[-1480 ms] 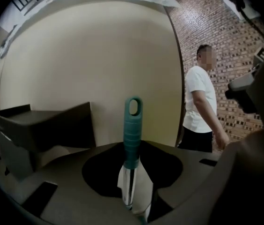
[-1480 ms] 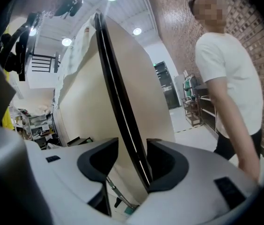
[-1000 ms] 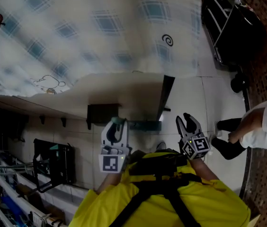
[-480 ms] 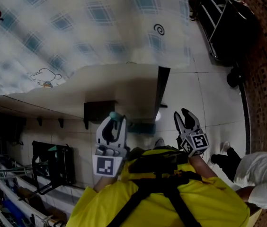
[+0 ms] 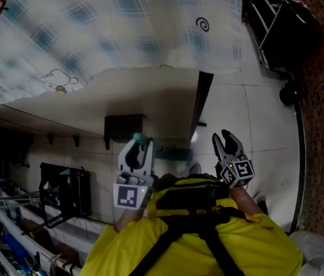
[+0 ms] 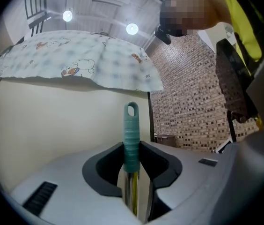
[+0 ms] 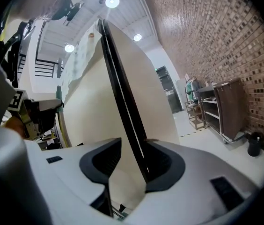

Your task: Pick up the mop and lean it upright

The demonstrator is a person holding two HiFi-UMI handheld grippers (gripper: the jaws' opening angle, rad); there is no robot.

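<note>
At the left, the left gripper pinches the mop. Its jaws are closed on the teal ribbed grip at the top of the shiny shaft, and the grip's hanging loop pokes out past the jaw tips towards a cream wall. A checked cloth hangs over the top of that wall. The rest of the mop, head included, is out of sight below the person's yellow shirt. The step in hand looks like standing the mop against the wall. To do it well, I would hold the pinch firm and tip the top gently until the grip touches the wall. I would then check that the foot is planted and will not slide on the tiled floor, and only then let go. At the right, the right gripper is spread and empty, apart from the mop, with only the wall's dark edge beyond its jaws. It could steady the shaft lower down.
</note>
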